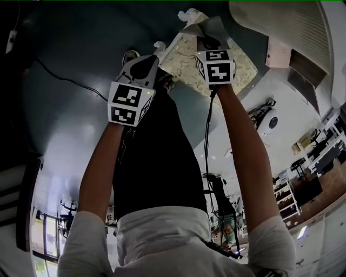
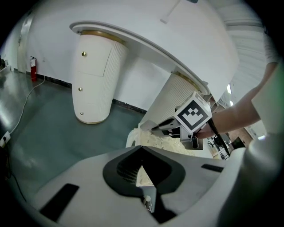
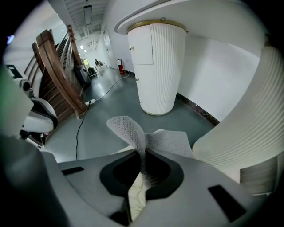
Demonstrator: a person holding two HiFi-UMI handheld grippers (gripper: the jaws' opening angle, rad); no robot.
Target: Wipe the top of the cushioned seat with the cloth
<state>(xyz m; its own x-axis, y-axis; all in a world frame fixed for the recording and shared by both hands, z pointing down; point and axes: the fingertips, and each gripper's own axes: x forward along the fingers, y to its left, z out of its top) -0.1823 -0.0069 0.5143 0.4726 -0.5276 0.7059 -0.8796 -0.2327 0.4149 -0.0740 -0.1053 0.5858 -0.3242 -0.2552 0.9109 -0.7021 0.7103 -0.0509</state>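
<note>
The cushioned seat (image 1: 184, 57) has a cream patterned top and sits ahead of me on the grey floor. My right gripper (image 1: 208, 37) is over its far part, shut on a white mesh cloth (image 1: 192, 16). In the right gripper view the cloth (image 3: 171, 142) fans out past the right gripper (image 3: 144, 156), with the cushion (image 3: 136, 199) just below. My left gripper (image 1: 141, 65) hangs at the seat's left edge with nothing in it. The left gripper (image 2: 141, 148) has its jaws closed together. Beyond them lie the cushion (image 2: 162, 142) and the right gripper's marker cube (image 2: 193, 113).
White ribbed pedestals (image 3: 159, 66) (image 2: 95, 80) carry a curved white counter (image 2: 146, 42) just beyond the seat. A black cable (image 1: 70, 81) runs over the floor at left. Wooden chairs (image 3: 57, 77) stand far left. A red fire extinguisher (image 2: 33, 68) is by the wall.
</note>
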